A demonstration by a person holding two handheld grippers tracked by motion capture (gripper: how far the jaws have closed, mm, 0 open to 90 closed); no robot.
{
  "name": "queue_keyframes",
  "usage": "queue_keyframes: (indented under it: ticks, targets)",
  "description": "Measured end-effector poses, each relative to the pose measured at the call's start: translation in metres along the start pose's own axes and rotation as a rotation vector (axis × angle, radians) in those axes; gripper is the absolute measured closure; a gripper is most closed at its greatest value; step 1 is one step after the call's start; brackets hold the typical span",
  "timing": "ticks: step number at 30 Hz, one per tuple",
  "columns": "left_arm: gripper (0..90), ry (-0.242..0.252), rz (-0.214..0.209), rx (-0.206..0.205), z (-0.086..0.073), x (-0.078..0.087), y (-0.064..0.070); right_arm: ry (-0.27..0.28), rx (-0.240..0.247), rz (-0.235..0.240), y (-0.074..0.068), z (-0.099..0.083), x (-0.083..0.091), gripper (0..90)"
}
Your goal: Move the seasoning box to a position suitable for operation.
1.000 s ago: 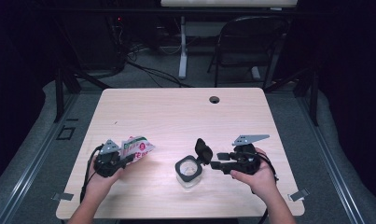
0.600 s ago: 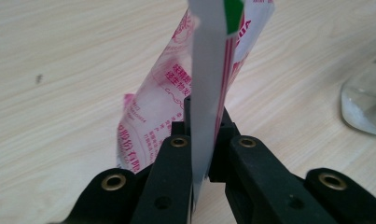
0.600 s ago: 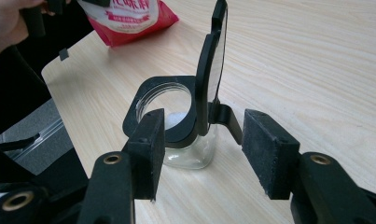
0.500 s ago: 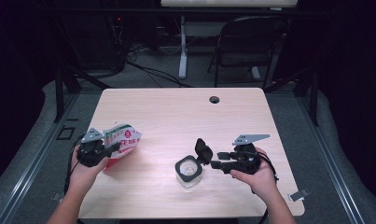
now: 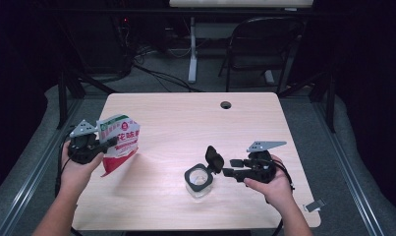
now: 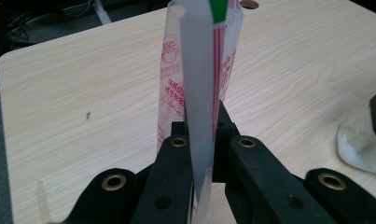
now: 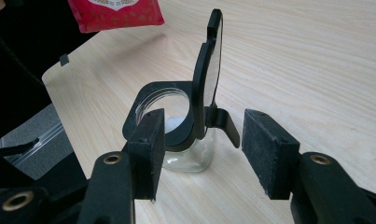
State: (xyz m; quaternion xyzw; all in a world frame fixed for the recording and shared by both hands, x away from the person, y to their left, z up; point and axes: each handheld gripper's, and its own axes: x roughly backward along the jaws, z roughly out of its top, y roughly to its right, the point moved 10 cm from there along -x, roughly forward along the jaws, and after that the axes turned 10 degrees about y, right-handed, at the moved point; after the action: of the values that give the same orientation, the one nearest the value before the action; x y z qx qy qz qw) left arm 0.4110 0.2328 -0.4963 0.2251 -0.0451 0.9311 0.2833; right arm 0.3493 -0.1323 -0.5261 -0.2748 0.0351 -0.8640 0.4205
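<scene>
Left claw (image 5: 108, 143) clamped on upright pouch (image 5: 119, 140); right claw (image 5: 228, 167), jaws apart, beside open-lidded jar (image 5: 199, 179).

A red-and-white printed pouch (image 5: 118, 141) with a green patch at its top hangs upright, pinched edge-on between the left gripper's (image 5: 108, 142) jaws, clear of the table. A small clear glass jar (image 5: 199, 180), its black hinged lid (image 5: 214, 159) standing open, sits just before the right gripper's (image 5: 226, 167) spread jaws.

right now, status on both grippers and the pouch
Left gripper shut on pouch, held off table. Right gripper open beside jar, lid flipped up. Nothing in the way.
</scene>
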Motion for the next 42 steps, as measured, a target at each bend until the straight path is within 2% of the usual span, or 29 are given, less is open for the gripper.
queue_keyframes:
  ticks: [4, 7, 8, 9, 10, 13, 14, 15, 16, 17, 19, 21, 23, 24, 25, 28, 29, 32, 33, 36, 40, 42]
  targets:
    - [90.0, -0.011, -0.021, -0.011, 0.001, -0.003, 0.008, 0.006, 0.001, -0.002, 0.000, 0.001, 0.001, 49.5]
    - [90.0, -0.019, -0.054, -0.019, 0.001, -0.009, 0.021, 0.010, -0.002, 0.000, 0.000, 0.002, 0.001, 49.6]
    - [90.0, -0.019, -0.054, -0.019, 0.001, -0.009, 0.021, 0.010, -0.002, 0.000, 0.000, 0.002, 0.001, 49.6]
    - [90.0, -0.023, -0.073, -0.019, 0.002, -0.014, 0.029, 0.013, -0.005, -0.003, 0.000, 0.002, 0.001, 49.5]
    - [90.0, -0.023, -0.073, -0.019, 0.002, -0.014, 0.029, 0.013, -0.005, -0.003, 0.000, 0.002, 0.001, 49.6]
    - [90.0, -0.026, -0.114, -0.031, 0.003, -0.023, 0.047, 0.011, -0.002, 0.001, -0.001, 0.002, 0.001, 49.6]
    - [90.0, -0.026, -0.114, -0.031, 0.003, -0.023, 0.047, 0.013, -0.004, -0.002, -0.001, 0.002, 0.001, 49.6]
    - [90.0, -0.026, -0.135, -0.034, 0.004, -0.028, 0.056, 0.013, -0.004, -0.002, 0.000, 0.002, 0.002, 49.6]
    - [90.0, -0.026, -0.135, -0.034, 0.004, -0.028, 0.056, 0.013, -0.004, -0.002, 0.000, 0.002, 0.002, 49.6]
    - [90.0, -0.018, -0.158, -0.038, 0.006, -0.032, 0.066, 0.009, 0.000, -0.003, 0.000, 0.002, 0.002, 49.5]
    - [90.0, -0.016, -0.181, -0.043, 0.007, -0.036, 0.076, 0.013, 0.000, -0.004, 0.001, 0.002, 0.003, 49.5]
    - [90.0, -0.016, -0.193, -0.050, 0.008, -0.038, 0.081, 0.014, -0.001, -0.001, 0.001, 0.002, 0.003, 49.5]
    - [90.0, -0.011, -0.227, -0.060, 0.008, -0.042, 0.097, 0.012, 0.002, -0.003, 0.000, 0.003, 0.004, 49.6]
    - [90.0, -0.011, -0.227, -0.060, 0.008, -0.042, 0.097, 0.012, 0.002, -0.003, 0.000, 0.003, 0.004, 49.6]
    - [90.0, -0.006, -0.246, -0.064, 0.006, -0.044, 0.105, 0.011, 0.005, -0.002, -0.001, 0.003, 0.004, 49.5]
    - [90.0, 0.001, -0.268, -0.059, -0.001, -0.046, 0.113, 0.010, 0.010, 0.001, -0.002, 0.004, 0.004, 49.4]
    - [90.0, 0.004, -0.286, -0.053, -0.008, -0.047, 0.118, 0.004, 0.016, -0.004, -0.003, 0.005, 0.004, 49.2]
    - [90.0, 0.015, -0.284, -0.055, -0.014, -0.046, 0.122, 0.004, 0.024, -0.009, -0.006, 0.007, 0.004, 49.2]
    - [90.0, 0.017, -0.287, -0.070, -0.018, -0.044, 0.125, -0.002, 0.035, -0.017, -0.006, 0.008, 0.004, 49.4]
    - [90.0, 0.018, -0.298, -0.064, -0.024, -0.041, 0.127, -0.032, 0.064, -0.033, -0.009, 0.007, 0.006, 50.0]
    - [90.0, 0.022, -0.302, -0.041, -0.032, -0.038, 0.125, -0.008, 0.075, -0.040, -0.016, 0.012, 0.012, 50.3]
    - [90.0, 0.015, -0.312, -0.023, -0.041, -0.038, 0.124, 0.020, 0.061, -0.021, -0.028, 0.015, 0.016, 50.1]
